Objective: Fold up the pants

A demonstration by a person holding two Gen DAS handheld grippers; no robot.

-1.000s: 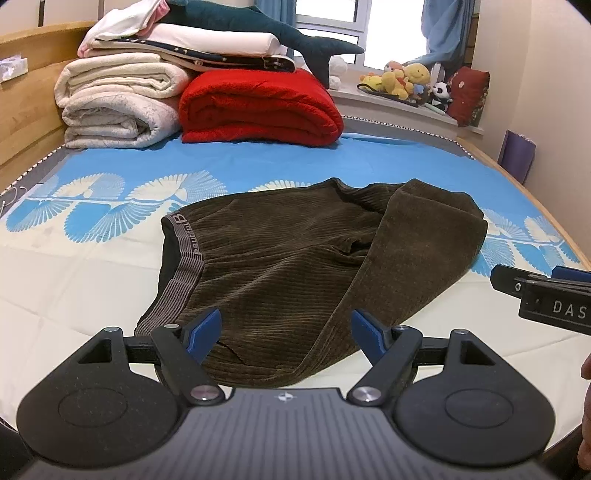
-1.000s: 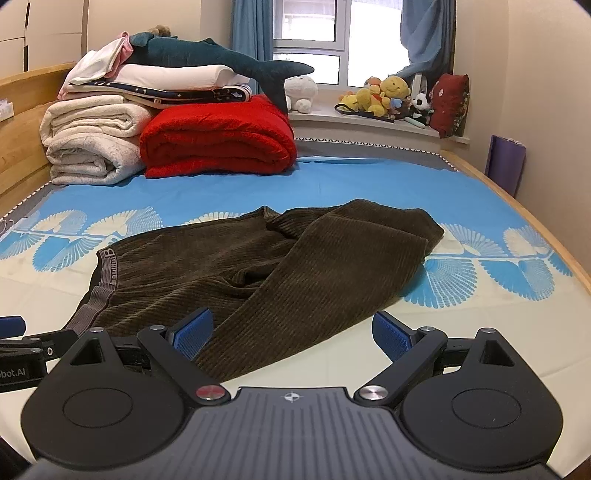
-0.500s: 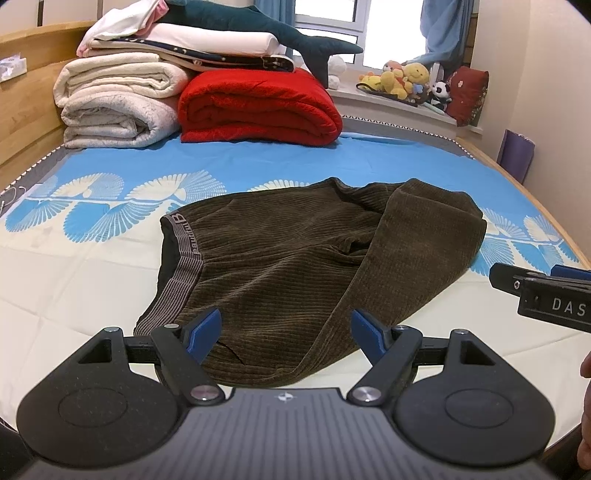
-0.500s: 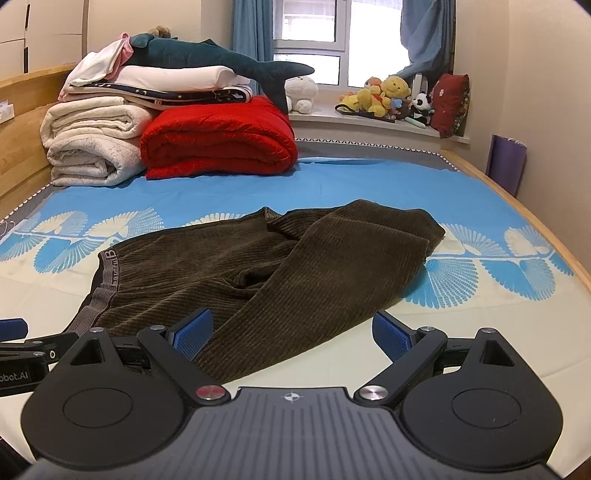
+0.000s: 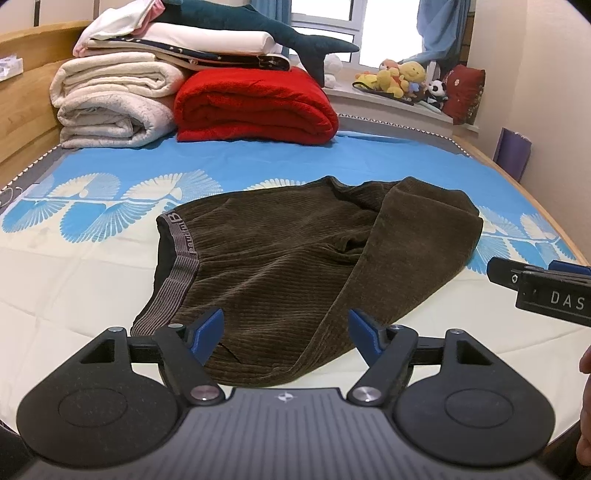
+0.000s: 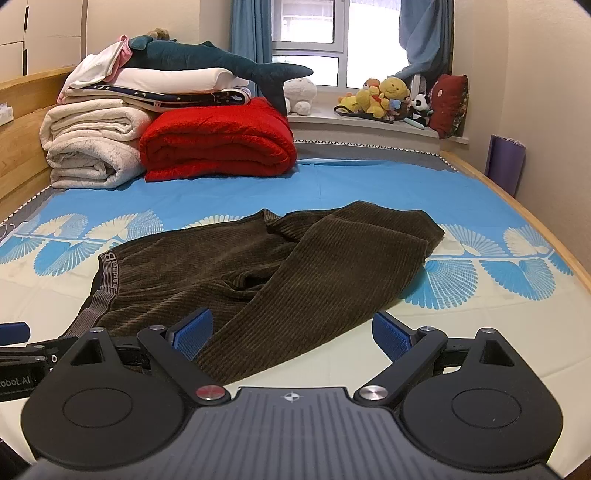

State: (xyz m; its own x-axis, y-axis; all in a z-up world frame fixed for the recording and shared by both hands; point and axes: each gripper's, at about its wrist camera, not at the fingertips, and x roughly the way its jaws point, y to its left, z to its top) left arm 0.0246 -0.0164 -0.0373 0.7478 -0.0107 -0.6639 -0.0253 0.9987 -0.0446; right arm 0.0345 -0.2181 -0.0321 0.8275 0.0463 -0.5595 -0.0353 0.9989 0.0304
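Note:
Dark brown corduroy pants (image 5: 295, 258) lie on the bed, partly folded, with the legs doubled back over the body; the grey waistband (image 5: 177, 273) is at the left. They also show in the right wrist view (image 6: 280, 273). My left gripper (image 5: 286, 334) is open and empty just above the near hem. My right gripper (image 6: 291, 334) is open and empty above the near edge of the folded leg. The right gripper's body (image 5: 546, 291) shows at the right edge of the left wrist view.
The bed has a blue and cream patterned sheet (image 5: 92, 280). Folded cream blankets (image 5: 110, 107), a red blanket (image 5: 255, 107) and a plush shark (image 5: 258, 27) are stacked at the far end. Stuffed toys (image 6: 388, 98) sit on the windowsill. A wooden bed rail (image 6: 535, 221) runs along the right.

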